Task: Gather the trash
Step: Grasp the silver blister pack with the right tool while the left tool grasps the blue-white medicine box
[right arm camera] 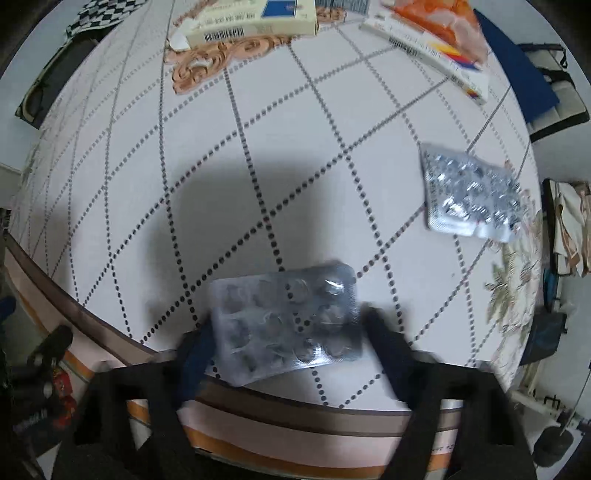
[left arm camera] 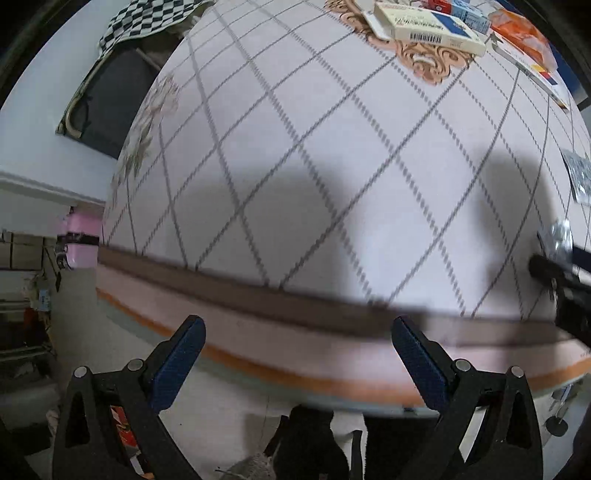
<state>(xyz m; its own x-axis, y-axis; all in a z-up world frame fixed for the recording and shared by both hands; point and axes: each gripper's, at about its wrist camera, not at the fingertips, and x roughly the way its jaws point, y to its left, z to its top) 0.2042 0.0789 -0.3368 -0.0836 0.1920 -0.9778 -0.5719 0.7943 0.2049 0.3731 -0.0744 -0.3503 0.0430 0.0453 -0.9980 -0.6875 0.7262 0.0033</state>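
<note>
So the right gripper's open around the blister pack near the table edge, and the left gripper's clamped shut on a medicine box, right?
Not quite. The left gripper is open and empty, hanging off the table edge, as the left wrist view shows. The rest holds: the right gripper is open around the blister pack.

The round table (right arm camera: 280,155) carries a white cloth with a dotted diamond grid. On it lie a blister pack (right arm camera: 286,321) near the front edge, a second blister pack (right arm camera: 469,194) to the right, and medicine boxes (right arm camera: 255,24) at the far side.
</note>
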